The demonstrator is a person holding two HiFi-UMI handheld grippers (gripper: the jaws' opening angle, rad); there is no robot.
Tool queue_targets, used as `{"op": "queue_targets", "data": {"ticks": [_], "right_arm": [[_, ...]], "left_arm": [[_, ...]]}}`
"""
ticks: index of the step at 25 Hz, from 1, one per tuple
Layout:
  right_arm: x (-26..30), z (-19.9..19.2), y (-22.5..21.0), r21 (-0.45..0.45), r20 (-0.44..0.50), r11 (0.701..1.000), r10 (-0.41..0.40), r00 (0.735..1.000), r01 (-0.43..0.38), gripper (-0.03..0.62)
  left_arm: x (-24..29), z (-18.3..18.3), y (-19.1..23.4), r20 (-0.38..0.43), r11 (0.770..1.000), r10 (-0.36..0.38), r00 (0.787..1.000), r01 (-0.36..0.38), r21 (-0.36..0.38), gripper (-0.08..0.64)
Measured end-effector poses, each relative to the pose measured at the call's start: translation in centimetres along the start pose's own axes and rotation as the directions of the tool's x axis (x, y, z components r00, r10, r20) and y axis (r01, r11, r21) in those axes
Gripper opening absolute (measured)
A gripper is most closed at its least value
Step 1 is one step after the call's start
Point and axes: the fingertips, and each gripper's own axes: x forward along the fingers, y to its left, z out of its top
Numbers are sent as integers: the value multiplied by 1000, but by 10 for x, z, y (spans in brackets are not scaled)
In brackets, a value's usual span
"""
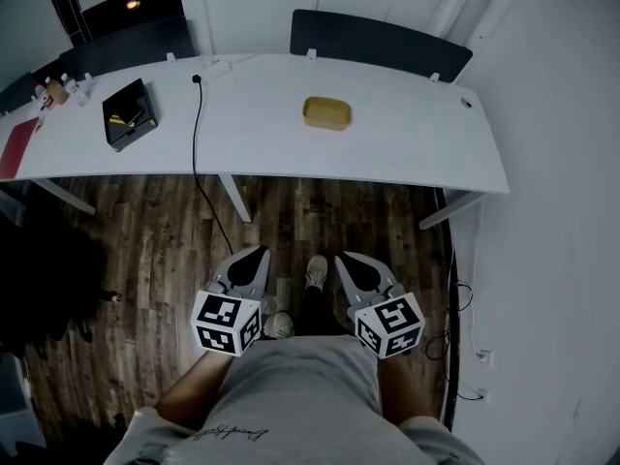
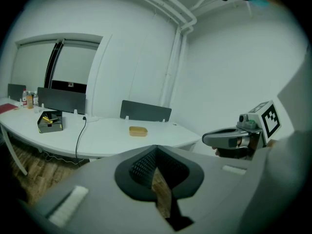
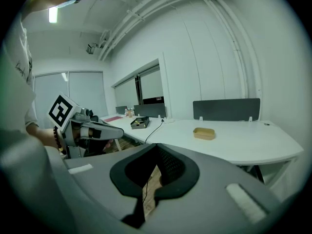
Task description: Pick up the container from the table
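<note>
The container (image 1: 326, 112) is a shallow tan tub, standing alone on the white table (image 1: 407, 153) towards its right half. It also shows far ahead in the left gripper view (image 2: 138, 130) and the right gripper view (image 3: 204, 133). Both grippers are held close to the person's body over the wooden floor, well short of the table. My left gripper (image 1: 258, 253) is shut with nothing in it, and so is my right gripper (image 1: 343, 258). Each gripper view shows jaws met at the tips, and the other gripper (image 2: 228, 138) (image 3: 92, 130) beside it.
A black box (image 1: 129, 114) lies on the table's left part, with a black cable (image 1: 198, 143) running off the front edge to the floor. A red folder (image 1: 17, 148) and small bottles (image 1: 58, 89) sit at the far left. Dark screens (image 1: 378, 42) line the back; a white wall (image 1: 562, 211) runs along the right.
</note>
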Motion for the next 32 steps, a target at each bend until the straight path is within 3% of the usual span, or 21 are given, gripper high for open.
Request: {"op": "queue_targets", "data": {"ticks": [10, 32], "right_arm": [[24, 10, -9, -13, 19, 1000, 0, 1000, 0, 15], [74, 7, -65, 41, 15, 999, -15, 1000, 15, 15]], "left_arm": [[18, 16, 22, 32, 1000, 5, 999, -5, 7, 0], [84, 18, 46, -8, 1000, -3, 1000, 3, 5, 0]]}}
